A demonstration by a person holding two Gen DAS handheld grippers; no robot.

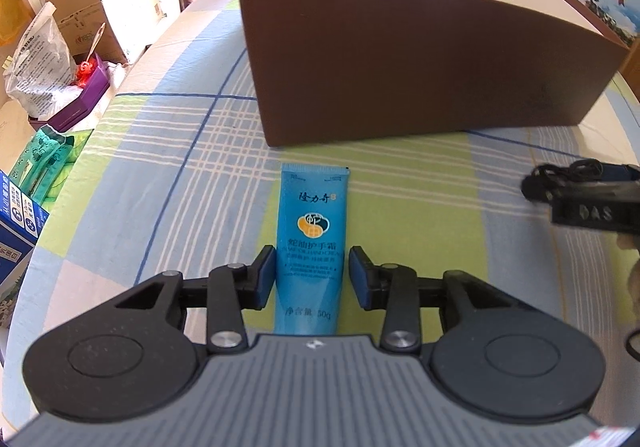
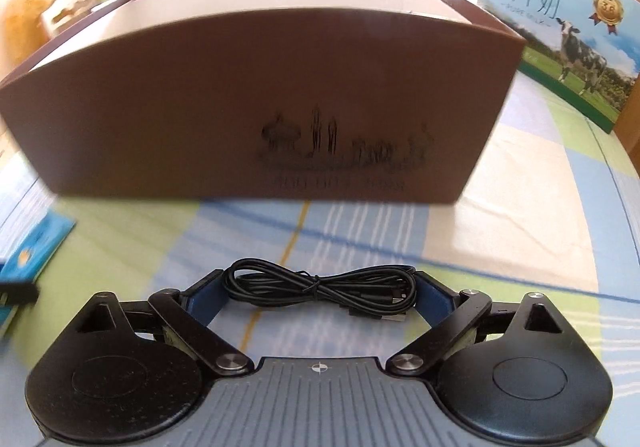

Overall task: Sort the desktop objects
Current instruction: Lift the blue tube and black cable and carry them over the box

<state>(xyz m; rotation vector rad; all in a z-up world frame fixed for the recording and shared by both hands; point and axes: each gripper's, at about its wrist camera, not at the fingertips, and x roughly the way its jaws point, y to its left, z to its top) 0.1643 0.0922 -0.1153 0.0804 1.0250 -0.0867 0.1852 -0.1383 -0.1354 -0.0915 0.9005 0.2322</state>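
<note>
A blue hand cream tube (image 1: 312, 207) lies lengthwise on the checked cloth, just in front of the brown open-topped box (image 1: 400, 67). My left gripper (image 1: 313, 253) straddles the tube's lower half with its blue pads (image 1: 266, 275) tight against both sides. In the right wrist view a coiled black cable (image 2: 280, 281) spans the wide jaws of my right gripper (image 2: 320, 279), each loop end pressed on a pad. The cable stays sharp while the box (image 2: 240, 107) behind it is blurred. The right gripper (image 1: 536, 187) with the cable (image 1: 572, 169) also shows at the left view's right edge.
A blue milk carton (image 2: 560, 27) stands right of the box. Off the table's left edge sit cardboard boxes (image 1: 80, 7), plastic bags, a purple box (image 1: 80, 103) and a blue carton (image 1: 16, 231). The tube (image 2: 36, 243) shows at the right view's left edge.
</note>
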